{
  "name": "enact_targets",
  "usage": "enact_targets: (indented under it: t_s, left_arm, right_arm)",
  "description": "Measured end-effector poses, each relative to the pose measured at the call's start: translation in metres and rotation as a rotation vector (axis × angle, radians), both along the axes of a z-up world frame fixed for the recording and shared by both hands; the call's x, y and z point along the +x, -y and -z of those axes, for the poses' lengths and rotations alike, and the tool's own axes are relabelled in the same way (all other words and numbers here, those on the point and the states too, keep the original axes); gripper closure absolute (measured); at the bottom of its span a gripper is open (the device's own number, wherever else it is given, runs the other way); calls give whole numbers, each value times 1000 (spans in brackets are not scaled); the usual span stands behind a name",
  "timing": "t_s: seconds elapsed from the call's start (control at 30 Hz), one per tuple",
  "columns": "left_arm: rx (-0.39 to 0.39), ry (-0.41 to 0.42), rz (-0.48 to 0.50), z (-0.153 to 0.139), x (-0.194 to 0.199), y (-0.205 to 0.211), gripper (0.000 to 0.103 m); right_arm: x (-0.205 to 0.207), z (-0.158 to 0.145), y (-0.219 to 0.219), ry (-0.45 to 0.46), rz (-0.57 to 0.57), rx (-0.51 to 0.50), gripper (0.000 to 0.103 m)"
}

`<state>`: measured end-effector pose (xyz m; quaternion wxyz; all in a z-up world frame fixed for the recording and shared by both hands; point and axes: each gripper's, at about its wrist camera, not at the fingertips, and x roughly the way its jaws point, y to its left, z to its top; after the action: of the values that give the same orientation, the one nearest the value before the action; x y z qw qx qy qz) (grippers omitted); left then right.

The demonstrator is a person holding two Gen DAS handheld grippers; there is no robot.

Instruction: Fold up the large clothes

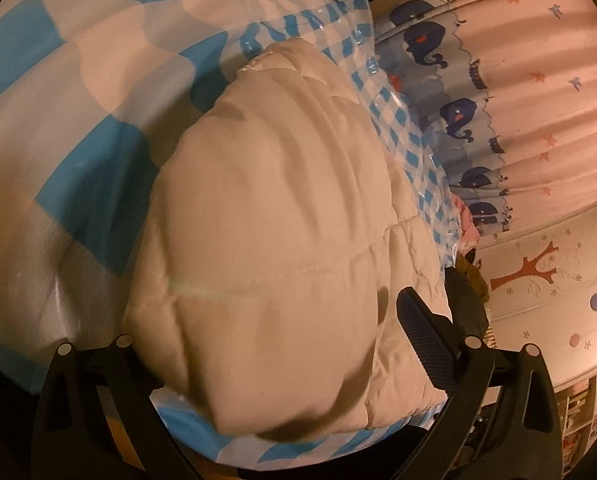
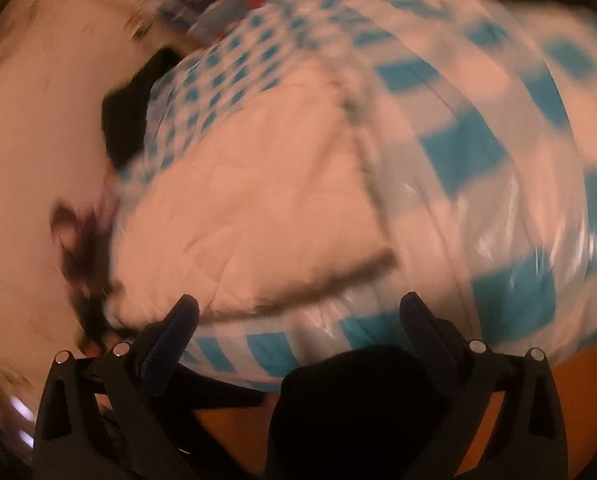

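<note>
Right gripper [image 2: 298,312] spread wide, empty, hovering at near edge of jacket [image 2: 250,216]. Left gripper [image 1: 266,344]: puffy fabric bulges between fingers; gripped or merely straddled, cannot tell. Jacket lies bunched on checked sheet [image 1: 78,80]. Likely light, soft, springy, slippery shell; folds may rebound. Best pinch quilted seam or hem edge, not padded middle.

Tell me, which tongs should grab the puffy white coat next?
Probably the left tongs. The white coat bulges right up between their fingers, so they are nearly on it. The right tongs stand open and empty, over the checked cover beside the coat's edge.
</note>
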<state>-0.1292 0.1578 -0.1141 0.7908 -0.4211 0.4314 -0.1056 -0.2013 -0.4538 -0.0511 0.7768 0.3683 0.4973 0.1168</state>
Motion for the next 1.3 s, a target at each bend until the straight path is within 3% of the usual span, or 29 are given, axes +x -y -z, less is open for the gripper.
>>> enact_targets:
  t_s: [0.23,0.37,0.5,0.53,0.57,0.6,0.63,0.73,0.8,0.9,0.97,1.03,1.07,1.1,1.13,1.2,1.3]
  left_arm:
    - [-48,-21,-35,-1,-7,-14,8]
    - [-49,-27,-29,-2,-4,-13,9]
    - [-29,-50,-18,2,2,-7,10]
    - [-20,-40,-8,0,5,-3,29]
    - [15,-56,-8,-1,6,-1,34]
    - [27,-62,-11,-2,8,0,46]
    - [18,-54,-5,-4,10,0,62]
    - [40,-24,6,-19,8,1,73]
    - [52,-2,6,-32,2,0,74]
    - [39,33,5,-47,-13,-6,74]
    - [41,-6,6,-37,-14,-12,65]
    - [1,-91,-18,-10,-12,-23,41]
    - [-28,-112,-34,-2,-13,-26,36]
    - [-61,-110,-48,4,-16,-30,34]
    - [-72,-91,-50,5,-18,-32,32]
    - [-67,-85,-55,6,-19,-32,28]
    - [-77,-92,-105,5,-14,-35,21]
  right_arm:
    - [37,26,3,19,-2,270,7]
    - [51,32,2,-8,23,243,7]
    - [55,26,7,42,4,270,8]
    - [58,23,1,46,-23,232,15]
    - [61,19,-4,45,-41,183,24]
    - [63,17,-6,47,-45,150,58]
    - [65,14,-6,56,-48,144,71]
    - [55,-2,-10,119,-74,125,76]
    - [41,-16,-13,158,-91,135,77]
    - [14,-30,-13,191,-117,120,78]
    - [11,-19,-11,139,-133,84,78]
    - [10,4,3,55,-81,83,72]
    - [9,5,7,51,-59,80,70]
    - [2,0,17,69,2,52,64]
    - [-4,-7,24,92,56,9,51]
    - [-12,-34,29,165,145,-136,45]
    - [-4,-77,-7,325,78,-287,39]
